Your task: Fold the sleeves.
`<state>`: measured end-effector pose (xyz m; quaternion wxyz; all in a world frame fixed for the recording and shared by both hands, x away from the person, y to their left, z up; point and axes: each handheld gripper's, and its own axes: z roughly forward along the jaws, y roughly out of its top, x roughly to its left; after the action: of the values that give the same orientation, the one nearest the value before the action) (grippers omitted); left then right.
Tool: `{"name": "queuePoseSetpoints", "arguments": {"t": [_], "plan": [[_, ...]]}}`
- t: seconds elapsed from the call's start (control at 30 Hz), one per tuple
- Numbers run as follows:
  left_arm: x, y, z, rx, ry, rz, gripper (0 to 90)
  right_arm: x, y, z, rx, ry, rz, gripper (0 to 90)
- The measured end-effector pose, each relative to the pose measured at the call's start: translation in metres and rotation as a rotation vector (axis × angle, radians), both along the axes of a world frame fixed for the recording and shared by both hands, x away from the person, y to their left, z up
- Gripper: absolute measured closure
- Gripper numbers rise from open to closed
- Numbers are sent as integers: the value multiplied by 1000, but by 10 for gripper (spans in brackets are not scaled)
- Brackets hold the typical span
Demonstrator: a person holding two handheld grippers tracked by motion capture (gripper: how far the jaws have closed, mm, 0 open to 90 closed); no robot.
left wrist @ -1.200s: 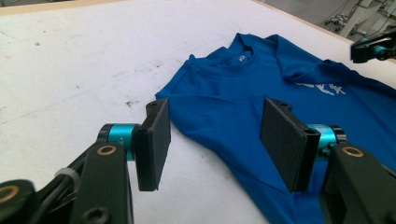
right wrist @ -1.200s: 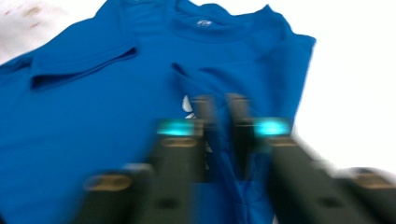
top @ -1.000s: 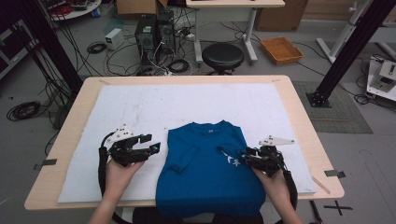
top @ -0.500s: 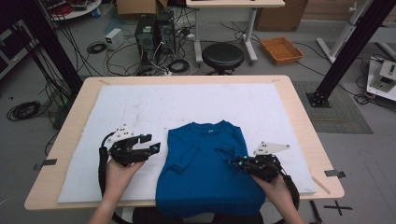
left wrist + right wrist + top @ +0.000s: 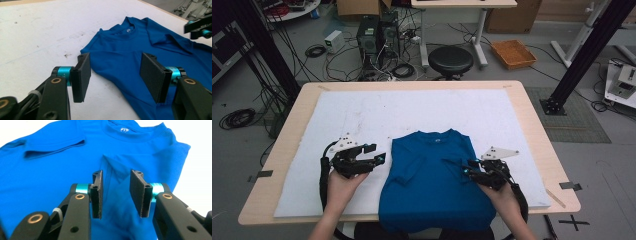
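A blue T-shirt lies flat on the white mat, collar away from the person, hem hanging over the near table edge. Both sleeves are folded in onto its front. My left gripper rests on the mat just left of the shirt, jaws wide apart; in the left gripper view the shirt's edge lies between and beyond them. My right gripper hovers over the shirt's right side. Its jaws have just been opening, and they stand apart above the folded sleeve without pressing on it.
The white mat covers most of the wooden table. Behind the table stand a black stool, a computer tower with cables, and an orange tray on the floor. A black frame post rises at the right.
The right gripper dipped a little toward the shirt's right sleeve and came back slightly, and its jaws now stand apart. The left gripper has not moved.
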<state>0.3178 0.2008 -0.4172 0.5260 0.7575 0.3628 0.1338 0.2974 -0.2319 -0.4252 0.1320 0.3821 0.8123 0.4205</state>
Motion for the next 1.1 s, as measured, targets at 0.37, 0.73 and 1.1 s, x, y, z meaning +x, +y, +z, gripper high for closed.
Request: {"name": "queuePoseSetpoints", "arguments": {"t": [0.37, 0.73, 1.1], "plan": [[-1, 3, -1, -7, 3, 11, 418, -2, 18, -11, -133, 6, -19, 900], [-1, 0, 0, 0, -2, 0, 418, -5, 18, -14, -134, 30, -35, 756], [0, 1, -1, 1, 0, 4, 418, -15, 15, -9, -128, 8, -21, 900]]}}
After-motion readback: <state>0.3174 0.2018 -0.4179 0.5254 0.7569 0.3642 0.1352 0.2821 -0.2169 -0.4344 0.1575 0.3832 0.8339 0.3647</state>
